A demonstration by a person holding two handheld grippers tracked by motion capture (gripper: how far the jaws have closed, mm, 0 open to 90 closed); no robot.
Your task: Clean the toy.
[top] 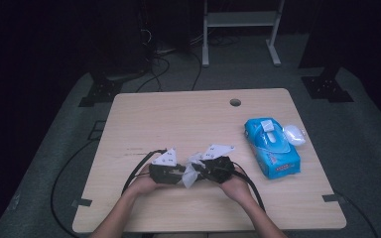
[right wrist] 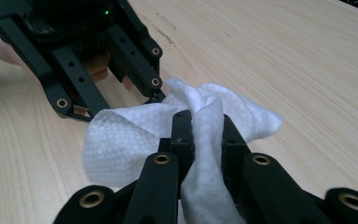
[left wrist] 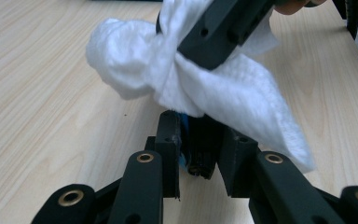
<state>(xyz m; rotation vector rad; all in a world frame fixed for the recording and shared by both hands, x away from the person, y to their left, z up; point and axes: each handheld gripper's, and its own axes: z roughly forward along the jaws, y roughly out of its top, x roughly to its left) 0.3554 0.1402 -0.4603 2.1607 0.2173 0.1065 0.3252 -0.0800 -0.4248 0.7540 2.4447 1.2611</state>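
Observation:
Near the table's front middle a person's two hands hold the grippers tip to tip. My right gripper [top: 201,171] [right wrist: 204,135] is shut on a crumpled white wipe [top: 190,174] [right wrist: 121,140]. In the left gripper view the right gripper's jaws come down from the upper right with the wipe [left wrist: 135,60] bunched around them. Just below it, my left gripper [top: 177,173] [left wrist: 200,144] is shut on a small dark object with a blue edge [left wrist: 201,156]; what that object is cannot be told. The wipe drapes over the left gripper's tips.
A blue pack of wet wipes [top: 273,148] lies on the right of the wooden table [top: 178,119], with a white rounded object [top: 293,134] at its far right corner. A round cable hole [top: 235,102] is at the back. Black cables trail off the front edge.

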